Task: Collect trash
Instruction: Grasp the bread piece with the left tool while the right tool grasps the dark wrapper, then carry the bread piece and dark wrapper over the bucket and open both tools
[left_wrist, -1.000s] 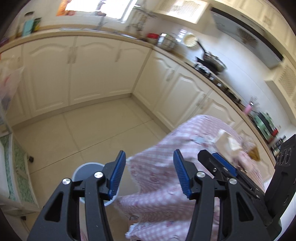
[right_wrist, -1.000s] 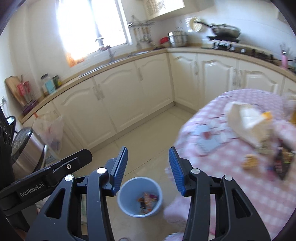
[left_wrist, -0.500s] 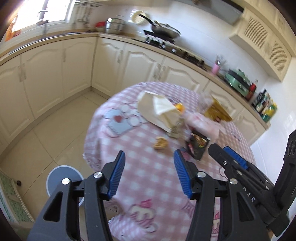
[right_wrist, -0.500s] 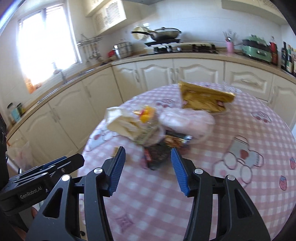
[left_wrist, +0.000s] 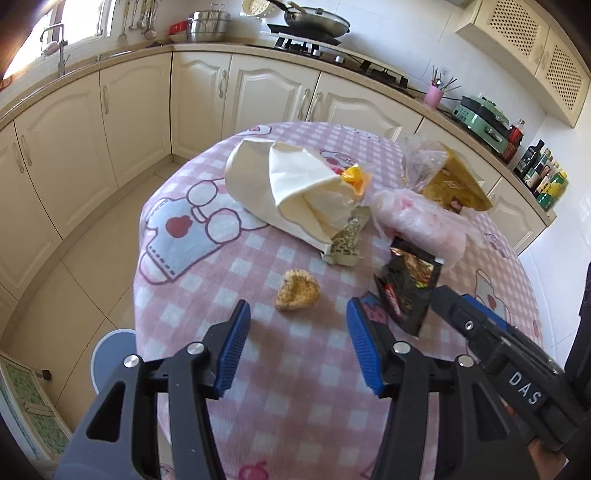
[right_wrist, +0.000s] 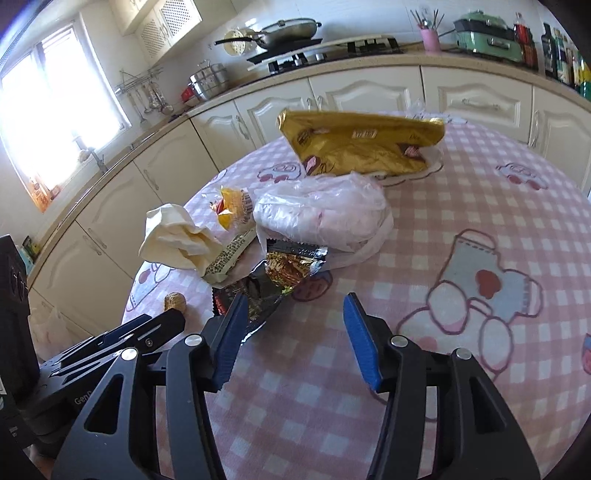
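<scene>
While both grippers gape empty, trash (left_wrist: 408, 286) litters the table (left_wrist: 295, 387).

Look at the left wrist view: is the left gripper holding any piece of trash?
No: the left gripper stands open above the tablecloth, nothing between its jaws.

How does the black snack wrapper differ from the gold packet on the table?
The black snack wrapper is torn open, its foil lining showing; the gold packet shows no tear. The black snack wrapper is smaller and lies close in front of both grippers; the gold packet is larger and lies beyond the clear plastic bag. Both rest on the pink checked tablecloth.
</scene>
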